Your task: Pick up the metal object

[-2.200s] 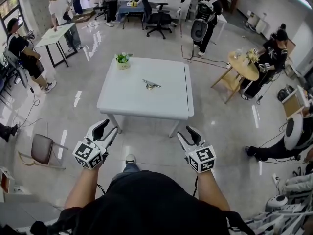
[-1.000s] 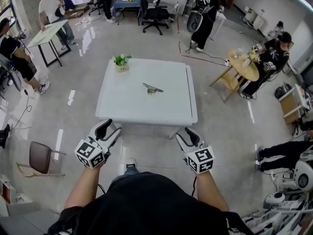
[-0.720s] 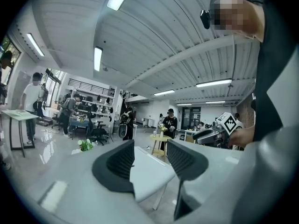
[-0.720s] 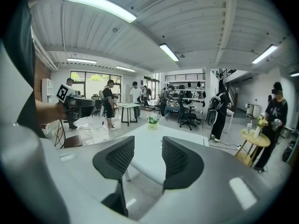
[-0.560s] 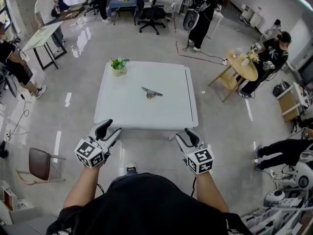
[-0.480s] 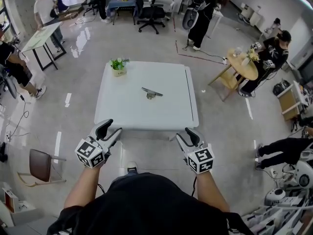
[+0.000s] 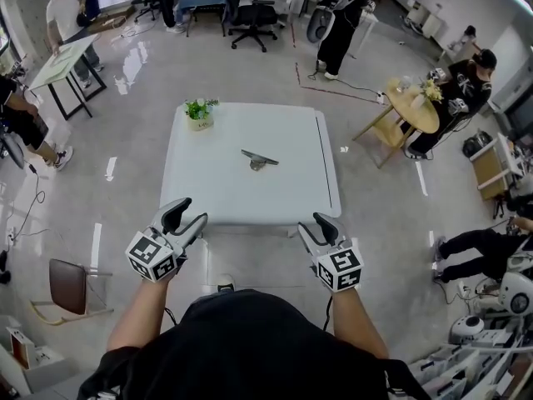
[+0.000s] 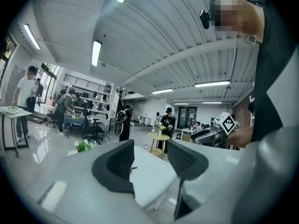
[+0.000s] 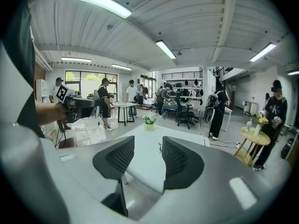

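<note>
Left gripper [image 7: 186, 213] and right gripper [image 7: 313, 223] hang by the near edge of the table [image 7: 250, 198], jaws apart, empty.
Metal object [image 7: 259, 160] lies at frame centre, mid-table; potted plant [image 7: 197, 112] at its upper-left corner.

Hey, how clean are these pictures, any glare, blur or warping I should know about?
Head view: the edges bow outward, light streaks glare on the floor, yet the metal object reads small but crisp. Left gripper view: round dark border, and the left claw looks a bit soft up close. Right gripper view: same round border, and a bright ceiling light nearly washes out.
</note>
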Demonstrator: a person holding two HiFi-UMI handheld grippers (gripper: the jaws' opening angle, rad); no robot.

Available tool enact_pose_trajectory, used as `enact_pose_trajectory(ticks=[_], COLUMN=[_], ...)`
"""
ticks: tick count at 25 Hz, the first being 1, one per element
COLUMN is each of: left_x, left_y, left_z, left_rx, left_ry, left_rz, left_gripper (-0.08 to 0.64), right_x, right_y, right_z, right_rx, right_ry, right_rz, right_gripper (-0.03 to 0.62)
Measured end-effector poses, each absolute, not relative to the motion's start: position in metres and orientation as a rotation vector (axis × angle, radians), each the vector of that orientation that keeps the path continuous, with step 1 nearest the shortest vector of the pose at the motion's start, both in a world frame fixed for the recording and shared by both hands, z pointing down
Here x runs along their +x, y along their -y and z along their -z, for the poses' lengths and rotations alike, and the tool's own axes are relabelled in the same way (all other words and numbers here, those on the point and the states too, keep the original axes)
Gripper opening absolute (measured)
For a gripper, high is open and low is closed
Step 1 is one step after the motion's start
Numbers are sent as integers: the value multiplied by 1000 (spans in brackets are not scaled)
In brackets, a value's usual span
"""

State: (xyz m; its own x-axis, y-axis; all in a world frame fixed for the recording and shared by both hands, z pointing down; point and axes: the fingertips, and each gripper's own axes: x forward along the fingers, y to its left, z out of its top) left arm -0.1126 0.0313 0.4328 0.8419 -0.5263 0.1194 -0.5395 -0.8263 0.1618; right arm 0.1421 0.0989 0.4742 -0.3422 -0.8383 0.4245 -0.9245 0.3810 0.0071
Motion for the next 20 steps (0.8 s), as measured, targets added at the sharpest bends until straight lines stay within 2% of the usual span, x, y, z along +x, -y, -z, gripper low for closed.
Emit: enact_pose_trajectory(ticks=[20], left_x=[-136], left_y=[31], left_z=[-426], left_rx=[2857], left_ry=[721], left_rz=[-81], left_gripper=[210], right_x=[111], right_y=[-53], right_z=[-455], right_rx=[1637], right_ry=[2262], right_rz=[-321], right_gripper=[204])
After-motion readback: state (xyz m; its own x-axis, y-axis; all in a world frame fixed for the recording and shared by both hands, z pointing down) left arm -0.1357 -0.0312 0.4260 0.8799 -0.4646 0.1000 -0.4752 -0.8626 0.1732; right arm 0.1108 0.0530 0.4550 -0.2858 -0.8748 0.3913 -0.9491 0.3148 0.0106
